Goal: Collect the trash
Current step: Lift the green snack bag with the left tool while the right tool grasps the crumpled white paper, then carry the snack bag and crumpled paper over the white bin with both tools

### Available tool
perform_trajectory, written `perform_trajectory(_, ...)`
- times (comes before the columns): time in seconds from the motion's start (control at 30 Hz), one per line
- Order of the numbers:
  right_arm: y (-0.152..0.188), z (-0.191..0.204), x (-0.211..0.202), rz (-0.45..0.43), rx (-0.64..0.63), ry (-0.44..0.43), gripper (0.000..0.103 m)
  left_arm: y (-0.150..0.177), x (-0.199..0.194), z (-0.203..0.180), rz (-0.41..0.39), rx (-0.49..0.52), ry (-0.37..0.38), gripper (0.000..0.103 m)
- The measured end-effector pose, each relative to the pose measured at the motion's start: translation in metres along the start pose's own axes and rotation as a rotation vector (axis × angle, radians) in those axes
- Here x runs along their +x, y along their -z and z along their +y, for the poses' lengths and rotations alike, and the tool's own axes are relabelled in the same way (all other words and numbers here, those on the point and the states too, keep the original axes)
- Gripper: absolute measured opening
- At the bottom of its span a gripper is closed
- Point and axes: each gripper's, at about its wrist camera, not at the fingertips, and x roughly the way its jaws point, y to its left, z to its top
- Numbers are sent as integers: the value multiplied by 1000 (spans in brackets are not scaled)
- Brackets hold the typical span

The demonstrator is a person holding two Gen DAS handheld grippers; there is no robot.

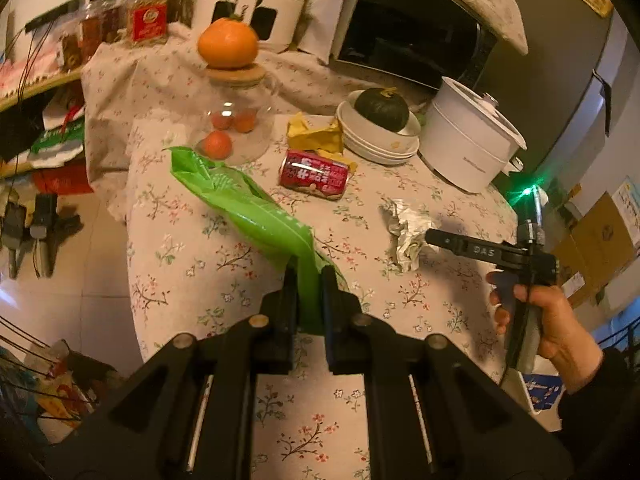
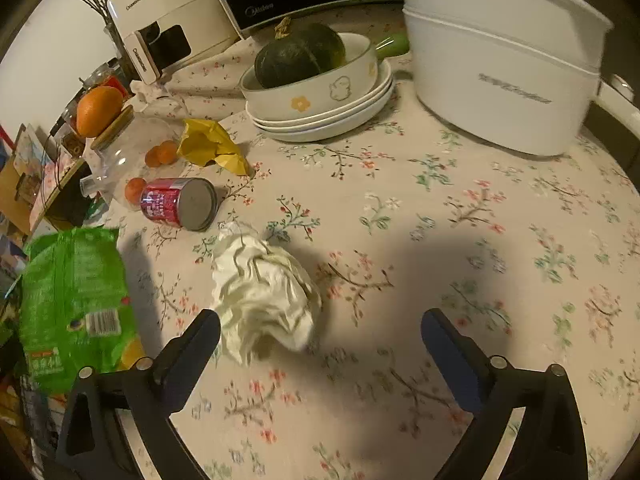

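- Left wrist view: the left gripper [image 1: 309, 280] is angled down at the centre bottom, its fingers pinched on the neck of a crinkled green plastic bag [image 1: 244, 200] that stretches toward the upper left over the floral tablecloth [image 1: 200, 248].
- At the right edge, the right gripper [image 1: 436, 238] is held by a hand [image 1: 552, 320] in a dark sleeve, its tip beside a crumpled white paper wad [image 1: 404, 236].
- Right wrist view: the right gripper [image 2: 320, 330] is tilted down with its fingers spread wide and empty; the wad lies just ahead, nearer the left finger [image 2: 200, 336].
- A dark green squash [image 2: 298, 56] is seen in a white bowl [image 2: 320, 92] stacked on plates.
- Small oranges [image 2: 160, 154] sit inside a clear glass jar [image 2: 120, 160].
- A red drink can [image 2: 178, 202] lies on its side at centre left, with a crumpled yellow wrapper [image 2: 212, 146] above it.
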Motion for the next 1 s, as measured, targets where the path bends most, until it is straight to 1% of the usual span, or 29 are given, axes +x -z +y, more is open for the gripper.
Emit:
perform_trajectory(0.07,-3,4,9,5,10,-13,97,0,1,2,-1,-14,5,12)
perform_trajectory(0.17,-4,12,20,13,8,-20,89,-1,2,2,-2,-21,11,12)
perform_trajectory(0.23,-5,18,26,16,-1,-20,74,-1,3,1,0,-20,14,12)
perform_trajectory(0.27,-5,20,27,19,-2,-21,69,-1,3,1,2,-18,15,12)
perform_trajectory(0.3,-5,23,29,24,-5,-31,57,-1,4,0,3,-16,15,12)
perform_trajectory(0.33,-5,24,29,25,-9,-31,49,-1,5,0,5,-15,15,12)
perform_trajectory(0.37,-4,26,29,24,-17,-26,47,-1,5,-1,6,-15,17,12)
perform_trajectory(0.43,-3,27,26,20,-27,-34,35,-1,5,-2,4,-20,29,12)
perform_trajectory(0.53,-2,23,18,7,-25,-45,31,-1,4,-3,0,-22,44,12)
perform_trajectory(0.67,2,14,1,-1,-22,-45,30,-3,1,-10,-14,-23,76,12)
perform_trajectory(0.8,8,2,-25,-21,-42,-32,30,-4,-1,-19,-25,-20,107,12)
perform_trajectory(1.0,24,-28,-69,-42,-40,-9,30,-5,-4,-40,-37,0,163,12)
